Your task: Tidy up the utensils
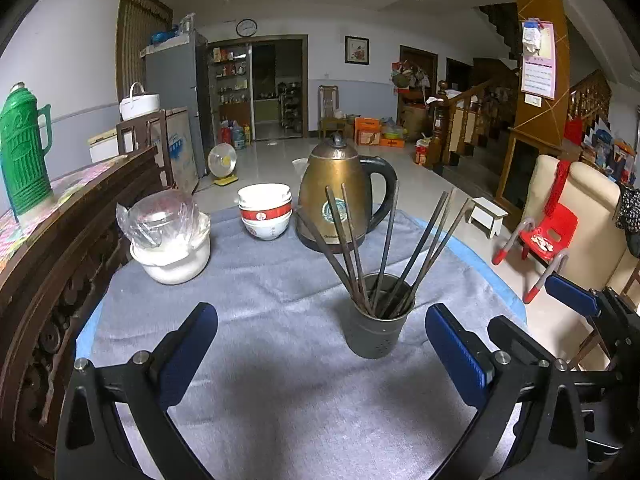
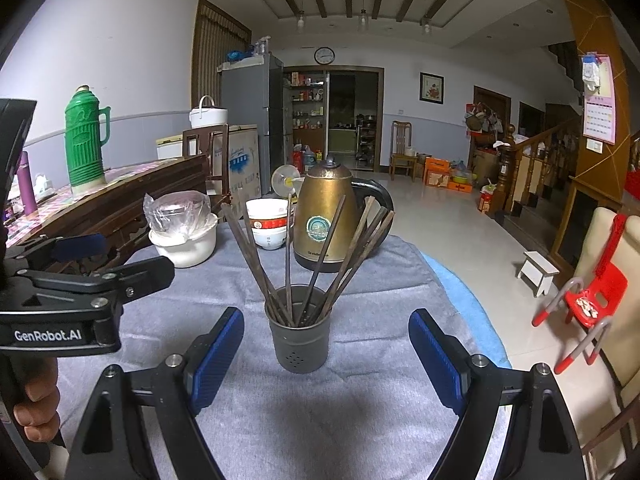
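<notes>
**Chopsticks standing in a holder, both grippers open and empty**

A dark metal holder stands upright on a grey cloth covering the table, filled with dark chopsticks fanning outward. The right gripper faces it, jaws wide apart, holding nothing. The left gripper is also spread wide and empty. Behind the holder sit a brass-coloured kettle, stacked bowls and a white pot.

Your dark chopsticks' lower ends are hidden inside the grey metal perforated holder cup; the gold kettle's label is unreadable.
</notes>
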